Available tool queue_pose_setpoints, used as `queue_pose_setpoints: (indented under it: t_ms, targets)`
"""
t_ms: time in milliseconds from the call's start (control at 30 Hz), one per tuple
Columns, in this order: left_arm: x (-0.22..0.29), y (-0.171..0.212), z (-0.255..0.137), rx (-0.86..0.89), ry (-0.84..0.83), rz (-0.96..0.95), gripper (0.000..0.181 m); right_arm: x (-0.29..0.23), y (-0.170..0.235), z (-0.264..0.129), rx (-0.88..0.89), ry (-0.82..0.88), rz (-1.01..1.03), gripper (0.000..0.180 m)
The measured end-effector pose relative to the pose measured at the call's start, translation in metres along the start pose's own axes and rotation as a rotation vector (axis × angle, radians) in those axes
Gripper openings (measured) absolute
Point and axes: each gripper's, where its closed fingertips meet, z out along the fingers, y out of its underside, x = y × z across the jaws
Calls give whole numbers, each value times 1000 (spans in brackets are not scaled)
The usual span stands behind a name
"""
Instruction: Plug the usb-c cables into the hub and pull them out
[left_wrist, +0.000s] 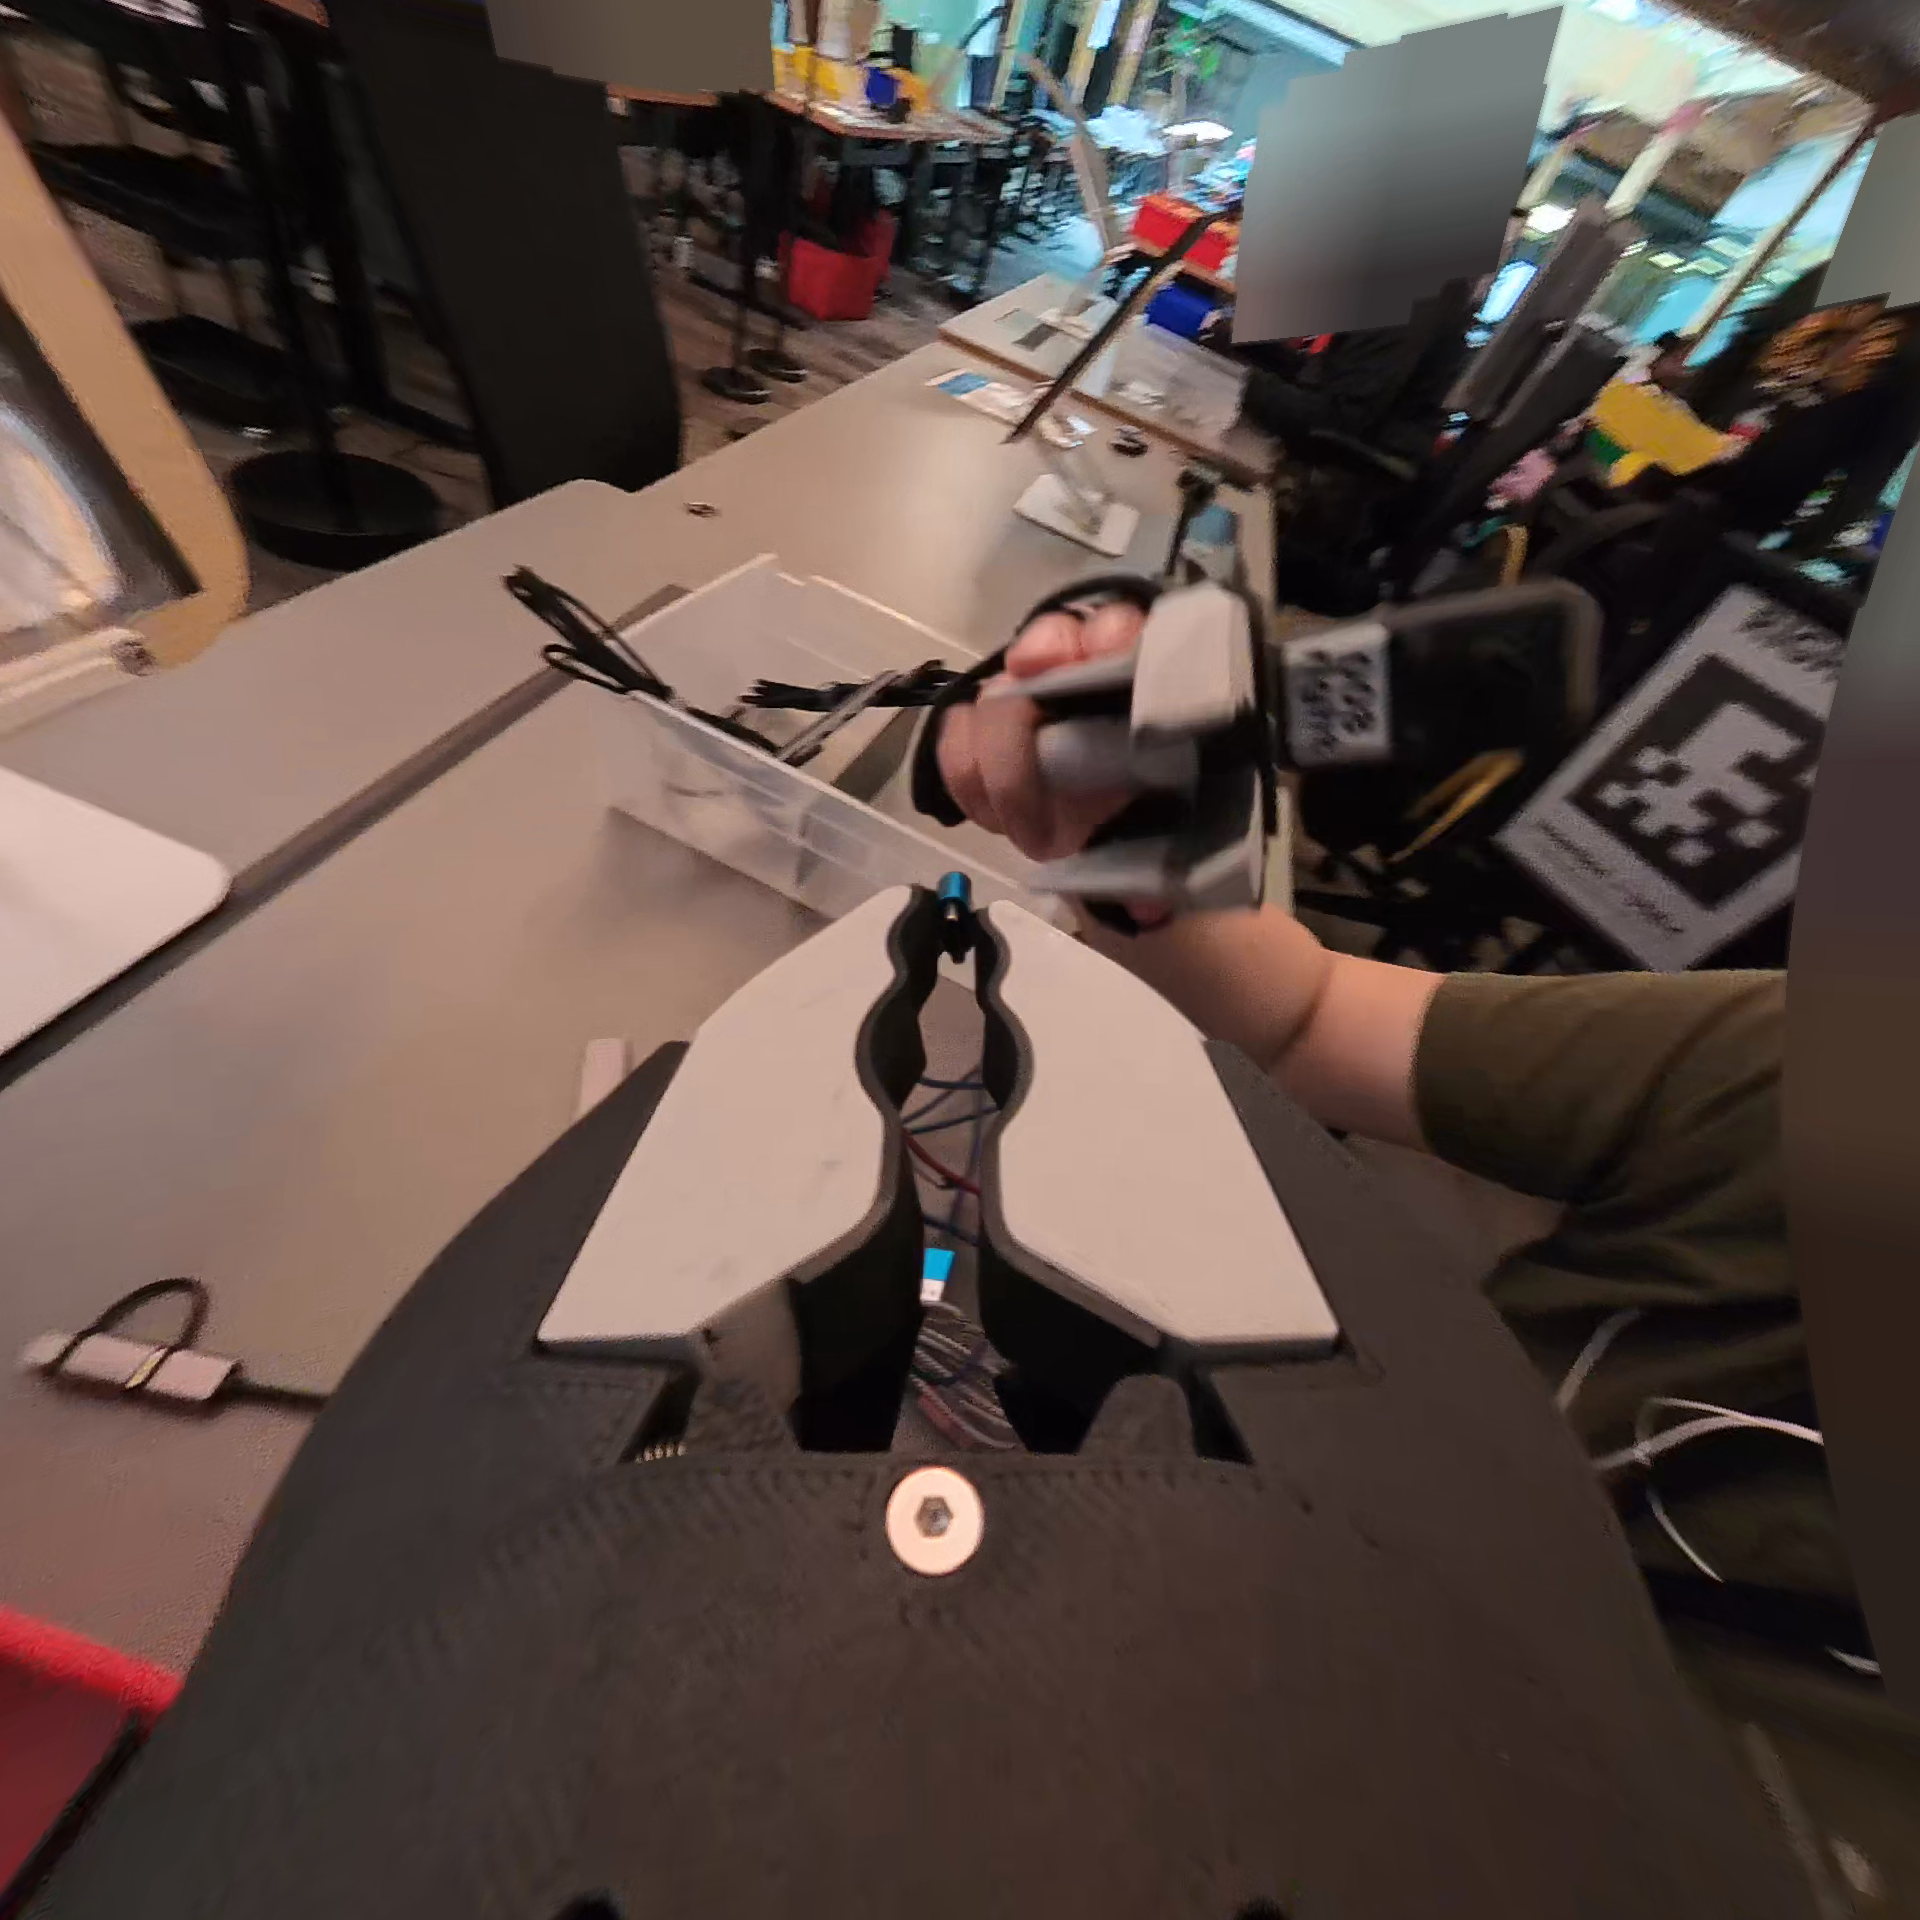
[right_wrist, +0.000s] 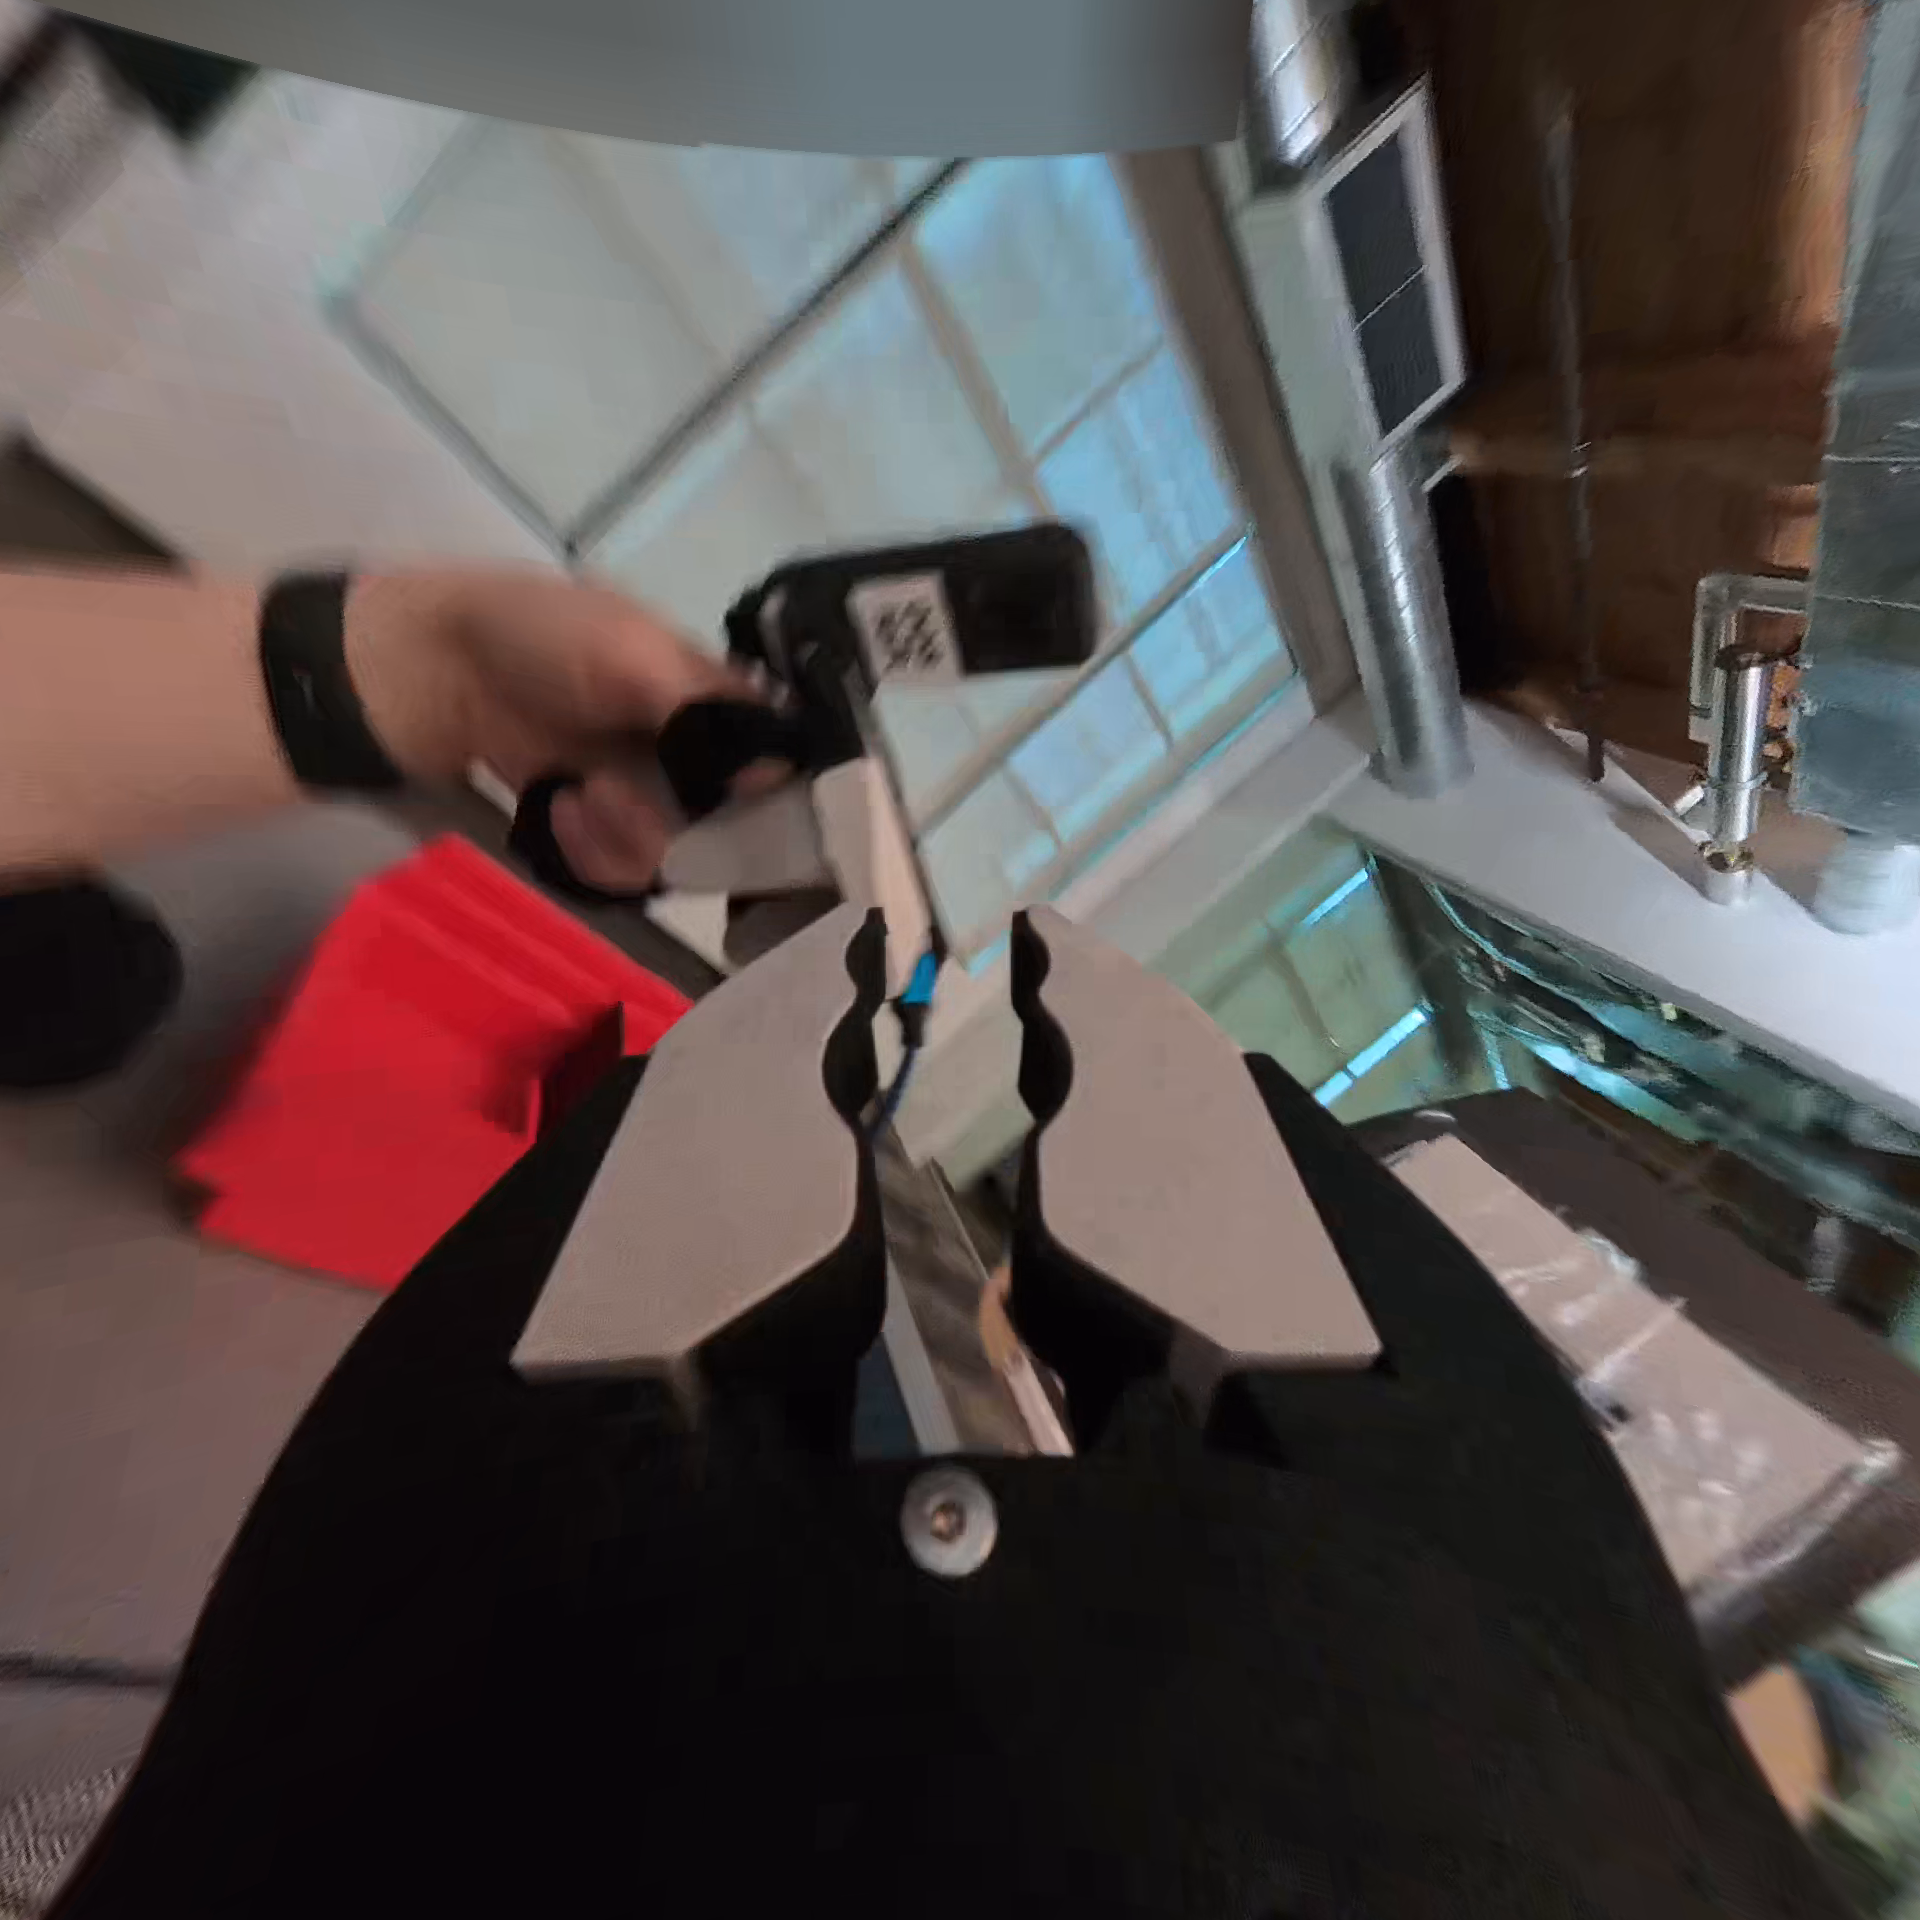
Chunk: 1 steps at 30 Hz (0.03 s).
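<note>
My left tool (left_wrist: 953, 920) pinched a blue-tipped cable (left_wrist: 952, 894). My right tool (right_wrist: 948, 940) stood open beside it, holding nothing. The hub (left_wrist: 140, 1369) lay on the table (left_wrist: 416, 987).

Long grey tables (left_wrist: 436, 997) run past black stands (left_wrist: 343, 499); large paned windows (right_wrist: 831, 436) give daylight.

- grey bench (left_wrist: 436, 935) running off into the room
- clear plastic bin (left_wrist: 790, 727) sitting on it, black cables (left_wrist: 582, 634) draped over its rim
- red box (right_wrist: 416, 1060), blurry
- black-and-white marker board (left_wrist: 1683, 790) leaning off the far side
</note>
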Motion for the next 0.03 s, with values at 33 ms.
queue_pose_setpoints:
  t_ms: [33]
  targets:
    - [4, 0, -1, 1, 37, -10, 6, 12, -8, -6, 65, 34, 78, 23]
